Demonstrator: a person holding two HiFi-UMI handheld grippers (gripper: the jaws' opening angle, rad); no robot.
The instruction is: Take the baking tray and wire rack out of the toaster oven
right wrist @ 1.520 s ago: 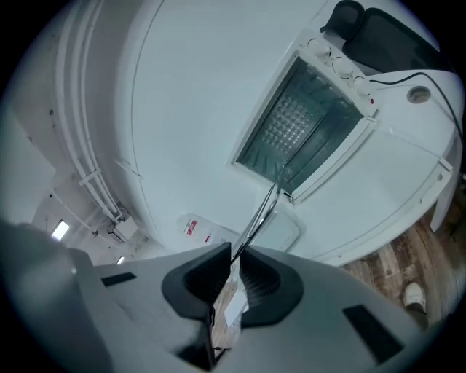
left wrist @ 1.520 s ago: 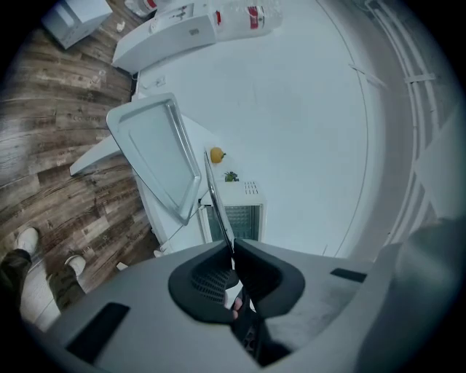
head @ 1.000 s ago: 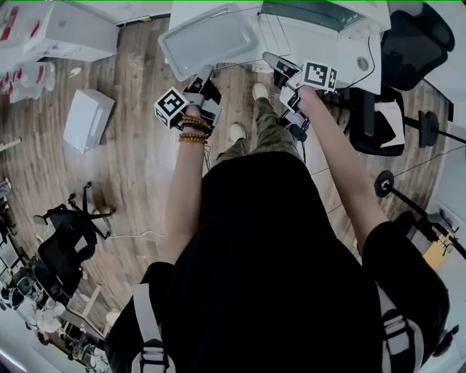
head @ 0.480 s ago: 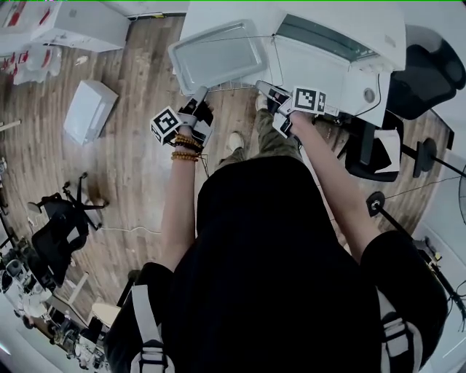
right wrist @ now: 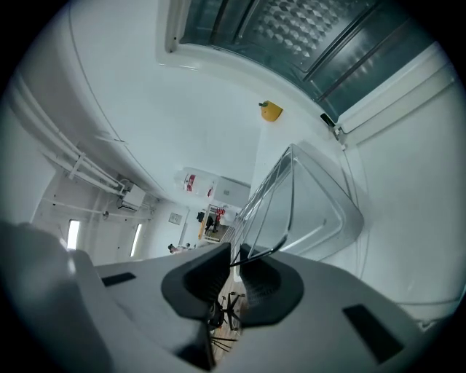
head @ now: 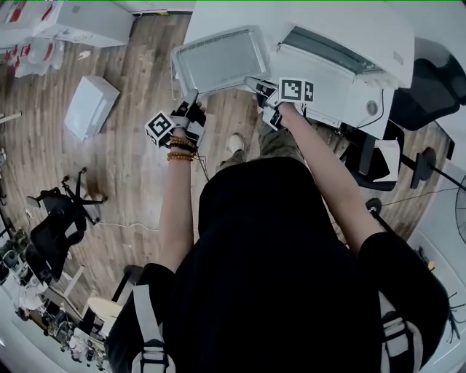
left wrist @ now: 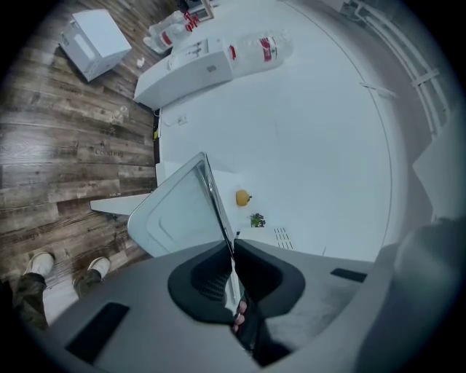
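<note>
Table (head: 226,16): left gripper (left wrist: 231,256) clamps one baking tray (left wrist: 178,211), right gripper (right wrist: 234,266) one wire rack (right wrist: 290,195).

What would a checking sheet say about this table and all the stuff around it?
Surface: white table; the toaster oven stands on it, door open.
Job's things: baking tray with the wire rack on it, both outside the oven, at the table's near edge.
Clutter: small yellow thing and small green thing on the table; white box on the floor.
Grippers: left hand-held gripper shut on the tray's rim; right hand-held gripper shut on a wire of the rack.
Cables: thin cable on the floor.
Surroundings: wooden floor; black office chair.
</note>
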